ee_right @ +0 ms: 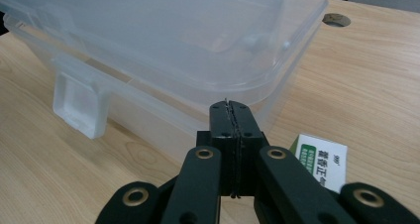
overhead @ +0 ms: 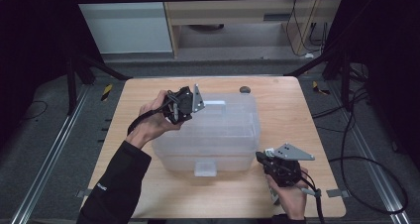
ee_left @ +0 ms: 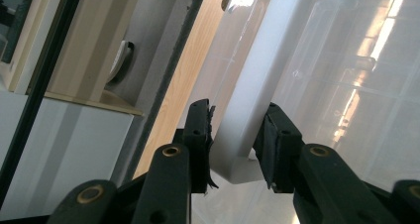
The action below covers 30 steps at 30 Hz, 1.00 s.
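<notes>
So the landmark here is the clear plastic storage box, sitting lid-on in the middle of the wooden table.

Nearest to the person, off the box's near right corner, is the right gripper. Its jaws are pressed flat together with nothing between them. My guess is it's parked there with its tip right under the lid's corner lip, ready to nudge or lever that edge up. The hand comes in low from the bottom edge, wrist fairly level, the gripper aimed up and left at the corner. Just right of its jaws, next to the box, a small white card with green print lies on the table.

On the box's near side, a frosted latch tab hangs down in the middle, and it looks closed.

Further back, at the box's far left corner, the left gripper has its jaws partly closed around the white handle bar on the lid, one pad on each side of it. That reads to me like a steadying grip, keeping the box from sliding while the other side gets worked. The left forearm, in a dark sleeve, reaches diagonally past the box's left side, wrist bent so the gripper points in over the lid.

Past the box's far edge there's a small round dark hole in the tabletop.
</notes>
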Available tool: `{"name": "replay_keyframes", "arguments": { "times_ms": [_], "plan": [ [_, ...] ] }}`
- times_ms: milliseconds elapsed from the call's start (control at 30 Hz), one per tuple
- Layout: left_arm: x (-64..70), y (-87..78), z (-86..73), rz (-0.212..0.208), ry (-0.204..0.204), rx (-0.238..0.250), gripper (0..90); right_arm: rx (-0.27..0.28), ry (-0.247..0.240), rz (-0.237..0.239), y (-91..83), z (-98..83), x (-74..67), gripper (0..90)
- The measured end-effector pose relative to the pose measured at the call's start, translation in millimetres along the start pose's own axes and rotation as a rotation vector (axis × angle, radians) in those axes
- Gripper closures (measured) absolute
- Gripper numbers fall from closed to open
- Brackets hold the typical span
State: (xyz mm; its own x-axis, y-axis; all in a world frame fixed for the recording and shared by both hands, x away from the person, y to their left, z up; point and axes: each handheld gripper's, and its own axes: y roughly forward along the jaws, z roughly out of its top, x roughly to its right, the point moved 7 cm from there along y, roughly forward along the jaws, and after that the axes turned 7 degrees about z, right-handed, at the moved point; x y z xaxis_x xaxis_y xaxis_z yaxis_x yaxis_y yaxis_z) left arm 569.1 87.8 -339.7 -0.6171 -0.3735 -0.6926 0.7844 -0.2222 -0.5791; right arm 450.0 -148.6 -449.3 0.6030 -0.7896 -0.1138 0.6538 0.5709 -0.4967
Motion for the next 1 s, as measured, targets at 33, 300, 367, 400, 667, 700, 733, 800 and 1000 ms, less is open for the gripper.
{"name": "replay_keyframes", "arguments": {
  "times_ms": [33,300,367,400,667,700,733,800,1000],
  "plan": [
    [-1.3,0.4,0.3,0.0,-0.007,-0.001,68.0,-0.001,0.003,0.003,0.7,-0.2,-0.4,90.0],
    [-6.4,2.0,2.0,-0.003,-0.017,-0.004,67.6,0.004,0.017,0.002,3.8,-4.5,-0.1,90.0],
    [-8.5,2.8,2.6,-0.002,-0.023,-0.004,67.5,0.006,0.02,0.003,4.4,-4.5,-0.8,90.0],
    [-9.5,3.1,2.7,-0.001,-0.023,-0.004,67.5,0.008,0.018,0.005,5.0,-4.1,-0.7,90.0],
    [-17.7,6.9,4.8,0.004,-0.05,0.002,66.8,0.018,0.027,0.003,7.4,-1.9,0.9,90.0],
    [-18.4,7.2,5.1,0.007,-0.047,0.001,66.8,0.016,0.023,0.001,7.3,-1.7,1.5,90.0],
    [-19.0,7.8,5.6,0.015,-0.046,0.001,66.8,0.017,0.022,0.001,6.6,-1.1,1.8,90.0],
    [-20.7,9.1,6.2,0.02,-0.052,0.002,66.8,0.029,0.026,0.004,5.0,1.3,2.8,90.0],
    [-25.1,12.0,7.4,0.025,-0.064,0.004,66.6,0.046,0.026,0.008,8.0,10.5,4.4,90.0]
  ]
}}
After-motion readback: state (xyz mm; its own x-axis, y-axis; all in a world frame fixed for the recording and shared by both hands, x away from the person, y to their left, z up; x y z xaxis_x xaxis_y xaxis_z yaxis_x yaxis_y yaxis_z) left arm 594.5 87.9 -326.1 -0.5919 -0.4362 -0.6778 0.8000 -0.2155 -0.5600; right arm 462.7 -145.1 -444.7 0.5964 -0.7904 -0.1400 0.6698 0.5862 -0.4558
